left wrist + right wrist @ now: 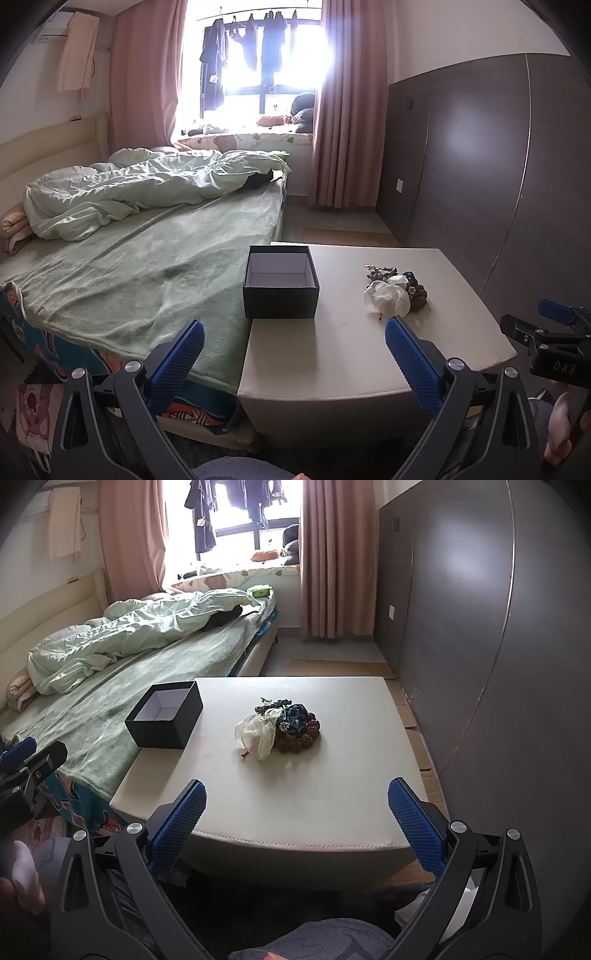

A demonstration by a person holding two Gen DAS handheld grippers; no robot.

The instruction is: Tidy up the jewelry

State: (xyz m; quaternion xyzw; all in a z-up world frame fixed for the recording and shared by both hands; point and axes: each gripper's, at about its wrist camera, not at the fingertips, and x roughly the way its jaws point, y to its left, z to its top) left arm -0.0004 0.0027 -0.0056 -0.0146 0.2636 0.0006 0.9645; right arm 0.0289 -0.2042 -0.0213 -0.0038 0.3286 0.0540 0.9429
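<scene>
A pile of jewelry [284, 725] lies on the white table [332, 775]: brown beads, blue pieces, a white fabric piece. It also shows in the left wrist view [397, 291]. An open, empty black box [280, 284] stands at the table's left edge; it shows in the right wrist view [166, 714] too. My left gripper [295, 332] is open and empty, held before the table's near edge, short of the box. My right gripper [297, 794] is open and empty over the table's near edge, short of the pile.
A bed [129, 266] with a green blanket and rumpled duvet touches the table's left side. A dark wardrobe wall [498, 646] runs along the right. Pink curtains [332, 572] and a bright window are at the back. The right gripper body shows in the left wrist view [554, 339].
</scene>
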